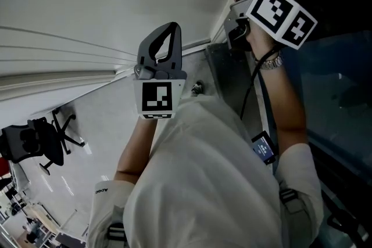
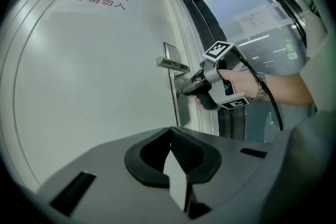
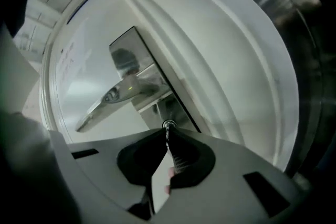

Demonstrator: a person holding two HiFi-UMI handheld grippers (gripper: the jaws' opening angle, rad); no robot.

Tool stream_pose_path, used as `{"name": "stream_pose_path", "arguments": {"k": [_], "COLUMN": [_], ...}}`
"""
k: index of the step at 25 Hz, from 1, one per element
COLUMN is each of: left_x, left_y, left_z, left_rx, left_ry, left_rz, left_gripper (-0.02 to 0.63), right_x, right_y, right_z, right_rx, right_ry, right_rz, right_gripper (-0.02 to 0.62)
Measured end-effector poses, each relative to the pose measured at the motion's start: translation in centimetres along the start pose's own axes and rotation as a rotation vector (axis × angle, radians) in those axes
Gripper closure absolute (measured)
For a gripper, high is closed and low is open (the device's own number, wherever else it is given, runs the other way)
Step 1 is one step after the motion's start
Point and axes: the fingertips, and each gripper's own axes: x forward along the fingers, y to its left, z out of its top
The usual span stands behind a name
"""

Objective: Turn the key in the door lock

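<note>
Key location: key (image 3: pixel 168 124) seated in the lock plate (image 3: pixel 137 55), just below the lever handle (image 3: pixel 113 94), at the edge of the door (image 2: pixel 94 71).
Right gripper (image 3: pixel 168 135): jaws clamped on the key's head.
Left gripper (image 2: pixel 169 134): jaws together, nothing between them, held off from the door.
Handling, judged: small, light, rigid metal, probably slick. Grip the head's flat sides and twist about the shaft, with no side load.
Containers: none in view.
</note>
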Motion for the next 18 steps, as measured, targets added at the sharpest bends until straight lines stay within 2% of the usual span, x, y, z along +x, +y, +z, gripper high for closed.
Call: {"name": "stream_pose_path", "arguments": {"k": [5,8,10,12,14,16,18], "left_x": [-0.2,-0.4,-0.6,-0.8,-0.9,-0.8,-0.7], "left_y": [0.0,0.1,0.2,0.1,0.0,-0.1,-0.5], "left_z": [0.3,0.0,-0.1,-0.1,-0.2,-0.4,-0.2], "left_rx": [-0.001,-0.002,-0.004,-0.004,-0.002,0.002,0.010], "left_ry": [-0.008,-0.005,-0.003,-0.004,-0.001,0.001,-0.006], "left_rz": [0.006,0.012,0.020,0.025,0.024,0.019,0.011], "left_gripper": [0.596,0.595,0.595,0.596,0.595,0.596,0.595], "right_x": [0.1,0.1,0.3,0.3,0.0,-0.3,-0.6], "right_y": [0.0,-0.1,-0.3,-0.1,0.6,1.5,2.0], "right_z": [-0.2,-0.3,-0.3,-0.3,-0.8,-1.8,-2.7], "right_rx": [0.278,0.495,0.564,0.509,0.400,0.289,0.173], "right_ry": [-0.023,-0.028,-0.035,-0.035,-0.008,0.033,0.062], "right_rz": [0.080,0.121,0.148,0.191,0.254,0.293,0.299], "right_gripper": [0.581,0.581,0.580,0.580,0.568,0.489,0.471]}}
